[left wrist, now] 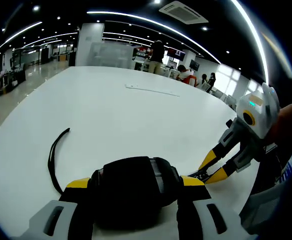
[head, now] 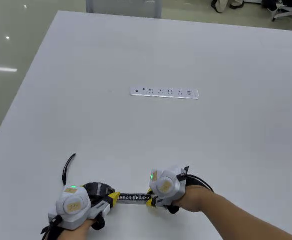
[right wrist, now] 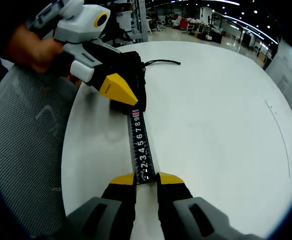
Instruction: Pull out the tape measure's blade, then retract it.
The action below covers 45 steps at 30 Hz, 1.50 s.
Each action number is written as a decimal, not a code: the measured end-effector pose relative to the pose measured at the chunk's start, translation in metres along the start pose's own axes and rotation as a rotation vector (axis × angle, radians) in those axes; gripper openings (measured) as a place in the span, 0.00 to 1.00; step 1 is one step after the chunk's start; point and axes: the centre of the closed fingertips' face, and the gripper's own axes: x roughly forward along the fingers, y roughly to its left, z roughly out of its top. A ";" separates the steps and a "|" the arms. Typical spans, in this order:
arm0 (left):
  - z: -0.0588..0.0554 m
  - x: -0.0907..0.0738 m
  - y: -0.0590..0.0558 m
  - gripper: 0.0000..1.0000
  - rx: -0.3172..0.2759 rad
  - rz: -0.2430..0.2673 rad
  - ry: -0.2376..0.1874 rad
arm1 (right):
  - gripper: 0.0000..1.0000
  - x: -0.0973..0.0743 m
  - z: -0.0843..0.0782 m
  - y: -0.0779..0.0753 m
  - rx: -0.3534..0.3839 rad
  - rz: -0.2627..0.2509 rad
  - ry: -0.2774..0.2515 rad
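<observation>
Head view: left hand-held gripper clamps case, right hand-held gripper pinches crosswise blade.

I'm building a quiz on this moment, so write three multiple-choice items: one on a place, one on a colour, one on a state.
1. Where does the power strip lie?
A. on the table, near its middle
B. hanging off the near edge
C. on the floor

2. What colour is the tape measure's case?
A. orange
B. black
C. blue

3. How is the blade?
A. fully retracted
B. snapped off
C. pulled partly out

Answers:
1 A: it lies flat by itself on the white top.
2 B: the case clamped in the left hand-held gripper is black.
3 C: the right hand-held gripper pinches the blade's end, and numbers show back to the case.
</observation>
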 end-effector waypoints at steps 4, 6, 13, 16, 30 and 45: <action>0.000 0.000 0.000 0.64 0.001 0.001 -0.002 | 0.15 0.001 0.002 0.000 -0.001 -0.001 -0.002; 0.000 0.000 0.000 0.64 0.000 0.001 -0.002 | 0.15 0.002 0.003 0.001 -0.002 -0.001 -0.005; 0.000 0.000 0.000 0.64 -0.005 0.000 -0.001 | 0.15 0.003 0.006 0.001 -0.002 -0.002 -0.013; 0.000 0.000 0.000 0.64 -0.005 0.000 -0.002 | 0.15 0.005 0.010 0.002 -0.005 0.000 -0.018; 0.000 0.000 0.000 0.64 -0.007 -0.001 -0.002 | 0.15 0.010 0.019 0.003 -0.038 0.012 -0.043; 0.001 0.000 0.001 0.64 -0.012 0.000 0.001 | 0.14 0.017 0.032 0.005 -0.010 0.024 -0.070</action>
